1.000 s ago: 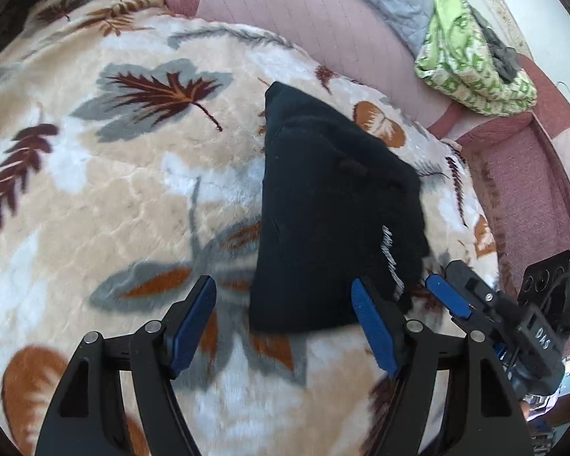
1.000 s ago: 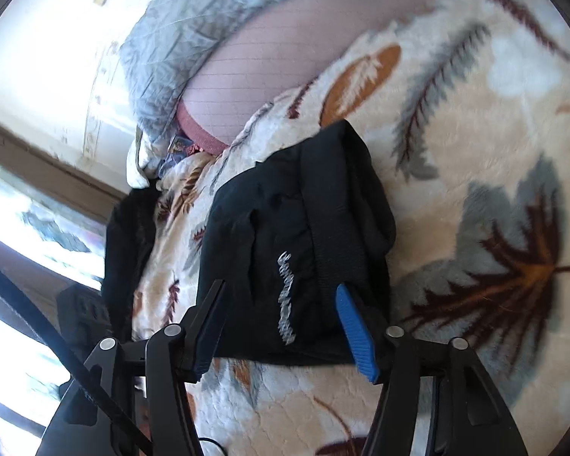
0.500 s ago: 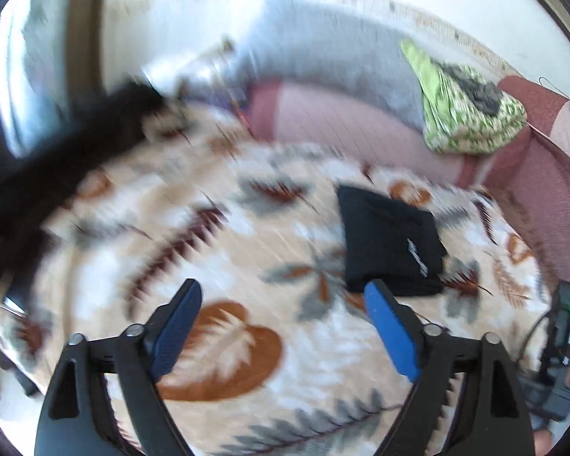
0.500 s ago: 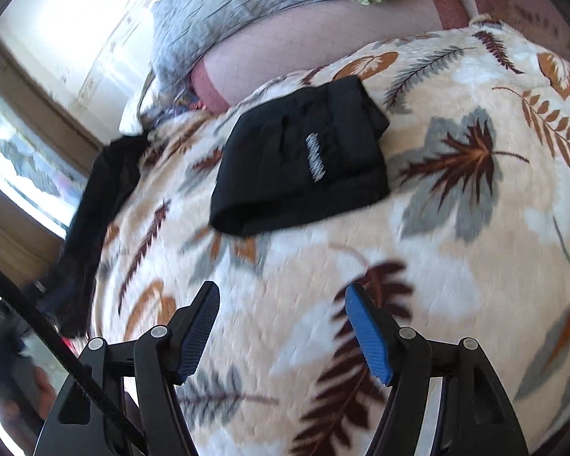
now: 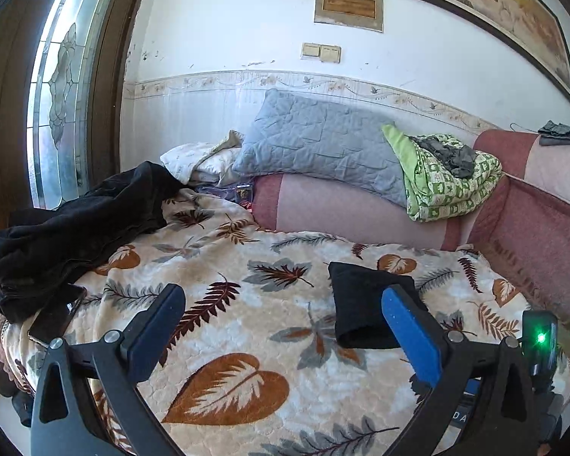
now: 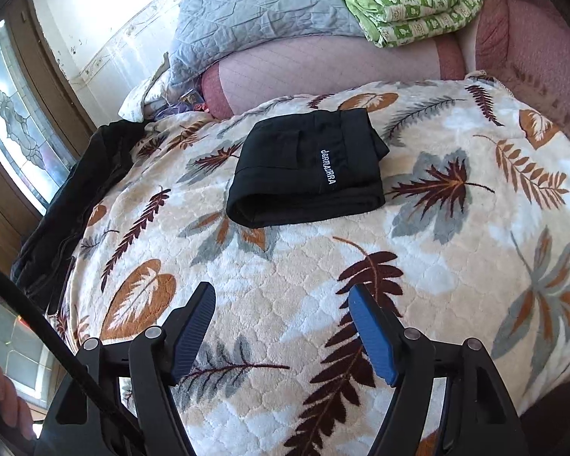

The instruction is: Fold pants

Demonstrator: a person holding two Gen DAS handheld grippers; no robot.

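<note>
Pants (image 6: 307, 169), black and folded into a compact rectangle with a strip of white lettering on top, lie on the leaf-patterned blanket (image 6: 456, 266) that covers the bed, toward its far side and near the pink bolster (image 6: 323, 68). At the far left edge of the bed a heap of loose black clothes (image 5: 76, 228) sprawls beside the stained-glass window (image 5: 57, 87), with a dark phone (image 5: 57, 317) lying just below it. The left tongs (image 5: 285, 326) hang over the blanket with their jaws spread wide, having just been opening, and nothing sits between them; the folded pants show past the right-hand blue pad, well apart from it. Against the wall lean a grey quilted pillow (image 5: 315, 144) and, to its right, a folded green quilt (image 5: 448, 186). The right tongs (image 6: 281, 323) also stand spread and empty above bare blanket, their jaws having just been widening, short of the pants.
</note>
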